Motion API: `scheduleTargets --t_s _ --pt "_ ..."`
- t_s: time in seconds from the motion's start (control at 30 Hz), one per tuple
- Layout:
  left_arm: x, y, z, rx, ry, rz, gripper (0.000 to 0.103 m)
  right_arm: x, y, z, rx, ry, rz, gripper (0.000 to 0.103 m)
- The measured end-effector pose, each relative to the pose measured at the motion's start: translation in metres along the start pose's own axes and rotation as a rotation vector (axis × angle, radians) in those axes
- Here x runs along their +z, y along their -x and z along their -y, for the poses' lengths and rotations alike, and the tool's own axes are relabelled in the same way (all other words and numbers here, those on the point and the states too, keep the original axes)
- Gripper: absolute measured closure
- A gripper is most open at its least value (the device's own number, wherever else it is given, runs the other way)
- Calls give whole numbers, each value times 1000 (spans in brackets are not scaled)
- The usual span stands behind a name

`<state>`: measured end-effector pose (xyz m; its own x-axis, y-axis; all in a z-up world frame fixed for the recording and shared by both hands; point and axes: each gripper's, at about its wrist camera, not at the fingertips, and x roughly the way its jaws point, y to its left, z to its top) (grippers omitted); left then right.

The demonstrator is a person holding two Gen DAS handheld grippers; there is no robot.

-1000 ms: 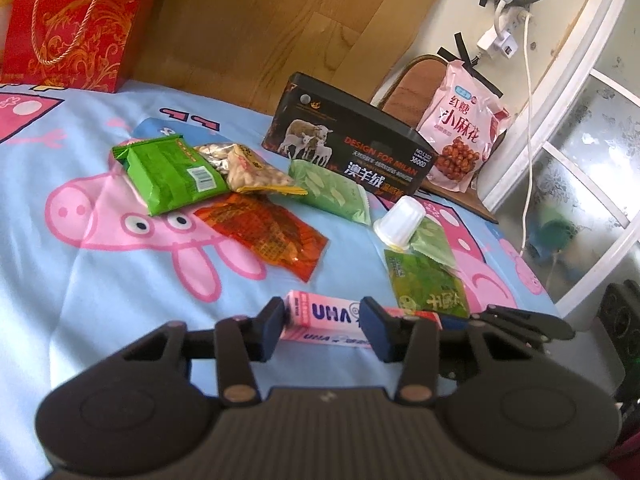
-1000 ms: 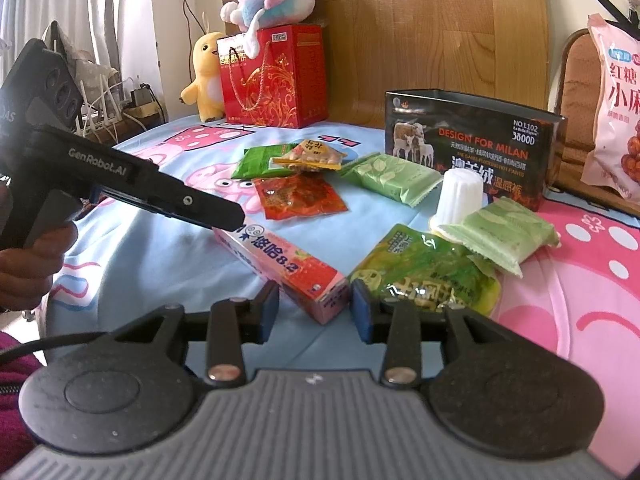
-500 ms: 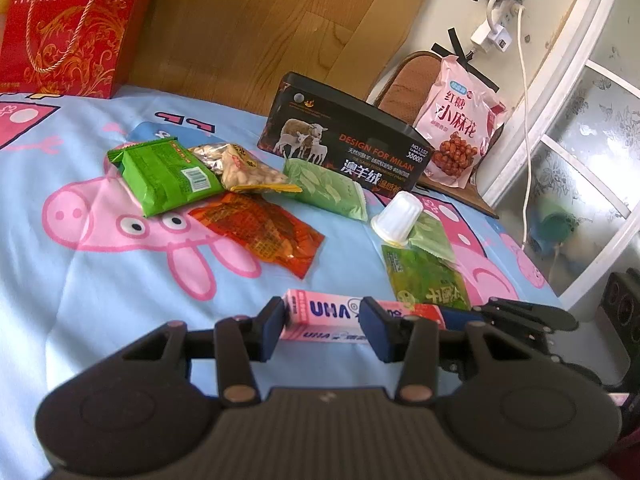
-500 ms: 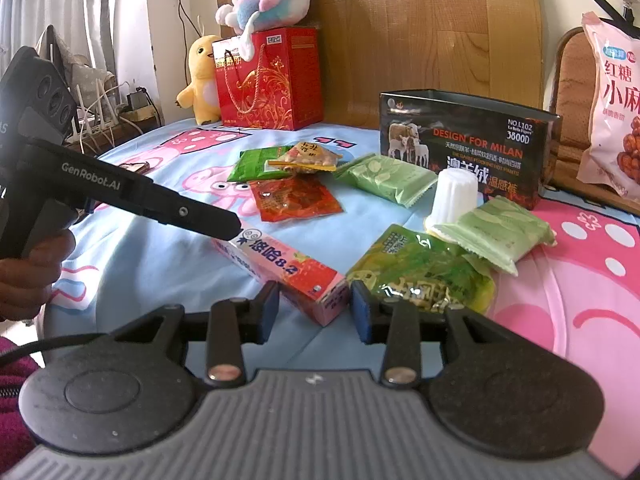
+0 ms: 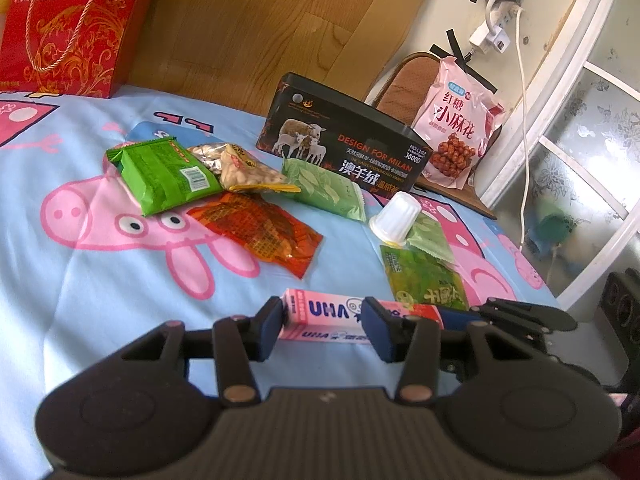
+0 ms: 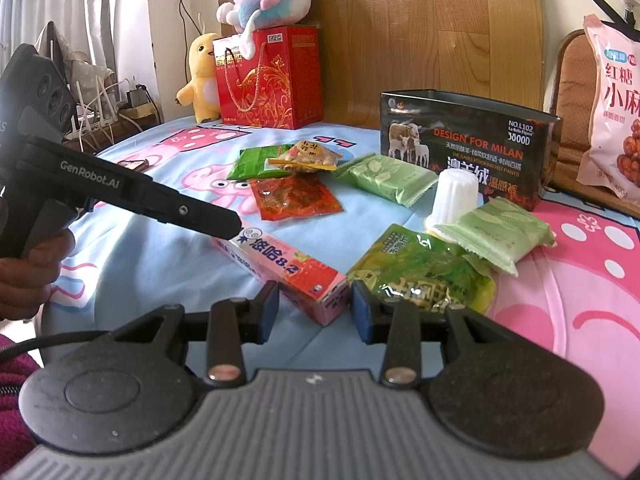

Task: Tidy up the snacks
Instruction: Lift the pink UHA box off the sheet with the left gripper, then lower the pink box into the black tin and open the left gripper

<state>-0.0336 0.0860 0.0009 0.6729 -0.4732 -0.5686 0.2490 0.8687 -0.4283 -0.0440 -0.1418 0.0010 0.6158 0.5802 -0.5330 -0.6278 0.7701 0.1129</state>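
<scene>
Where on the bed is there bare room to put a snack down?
Free: the sheet left of the pink box, below the orange packet; also the strip between the red bag and green packet. Crowded: from the cup to the tin.

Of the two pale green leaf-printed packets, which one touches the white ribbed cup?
The pale green packet nearest the pink bedsheet area; it leans against the white ribbed cup. The other lies apart.

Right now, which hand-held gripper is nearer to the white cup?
Right. The right hand-held gripper is just below the white cup, beside the green bag; the left hand-held gripper is farther off.
</scene>
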Motion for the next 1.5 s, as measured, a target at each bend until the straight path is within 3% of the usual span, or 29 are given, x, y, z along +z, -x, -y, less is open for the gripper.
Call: scheduleTargets --t_s 1.23,1.5 --pt "1 1 0 -4 -8 -1 60 0 -2 0 -6 7 5 60" --pt "31 14 17 -10 -86 55 60 17 13 12 19 -58 90 61"
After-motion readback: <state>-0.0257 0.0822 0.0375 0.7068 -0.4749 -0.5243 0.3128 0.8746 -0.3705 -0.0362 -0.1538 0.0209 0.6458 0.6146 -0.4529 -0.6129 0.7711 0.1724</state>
